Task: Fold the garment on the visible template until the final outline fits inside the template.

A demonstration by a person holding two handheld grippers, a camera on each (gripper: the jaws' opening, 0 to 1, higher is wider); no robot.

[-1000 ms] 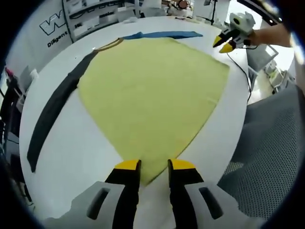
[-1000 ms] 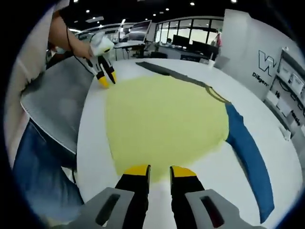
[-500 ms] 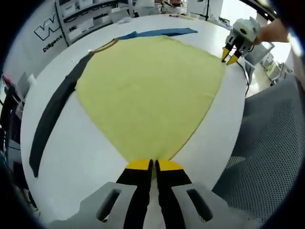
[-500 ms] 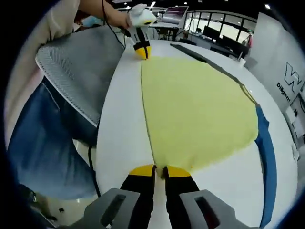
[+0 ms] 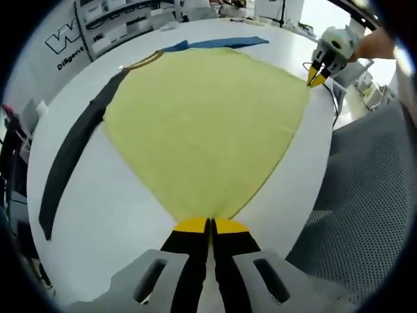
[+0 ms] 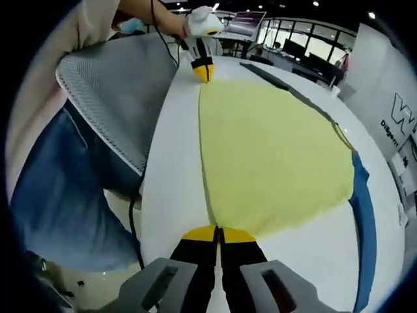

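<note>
Left gripper view: we pinch both near corners of the yellow garment (image 5: 202, 124).
Since a second ago, our left tool (image 5: 210, 225) and right tool (image 6: 219, 233) have gone from apart to clamped on its corners on the white counter (image 5: 98, 202).

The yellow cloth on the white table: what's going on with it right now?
A person is working the yellow cloth with a gripper in each hand. The left gripper is shut on one corner and the right gripper on another along the same edge. The cloth lies flat on the white table, not yet folded.
</note>
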